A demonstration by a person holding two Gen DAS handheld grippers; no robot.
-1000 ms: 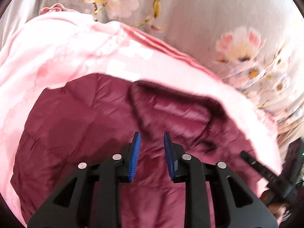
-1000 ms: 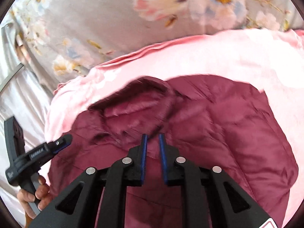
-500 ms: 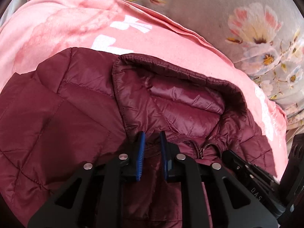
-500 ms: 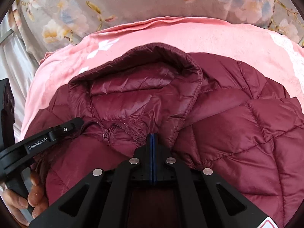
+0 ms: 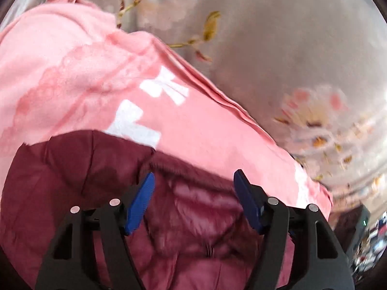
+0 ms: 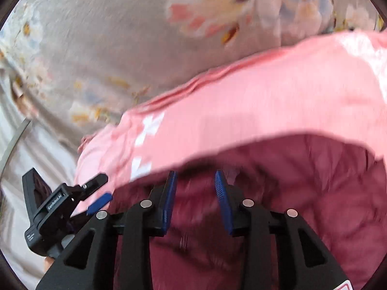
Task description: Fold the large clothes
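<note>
A dark red quilted jacket [image 5: 72, 193] lies on a pink garment [image 5: 72, 77]; its collar sits just ahead of my fingers. My left gripper [image 5: 194, 188] is open and empty above the collar. In the right wrist view the jacket [image 6: 314, 181] fills the lower right, on the pink garment [image 6: 241, 111]. My right gripper [image 6: 196, 186] is open and empty over the jacket's collar area. The left gripper also shows in the right wrist view [image 6: 98, 193], at the lower left. Both views are blurred by motion.
A grey bedsheet with a flower print [image 5: 278, 48] spreads behind the clothes; it also shows in the right wrist view [image 6: 108, 36]. Some blurred clutter [image 5: 367, 236] sits at the far right edge of the left wrist view.
Both grippers have opened and pulled back up from the jacket's collar. Half a second ago the right was shut on the collar and the left nearly closed there.
</note>
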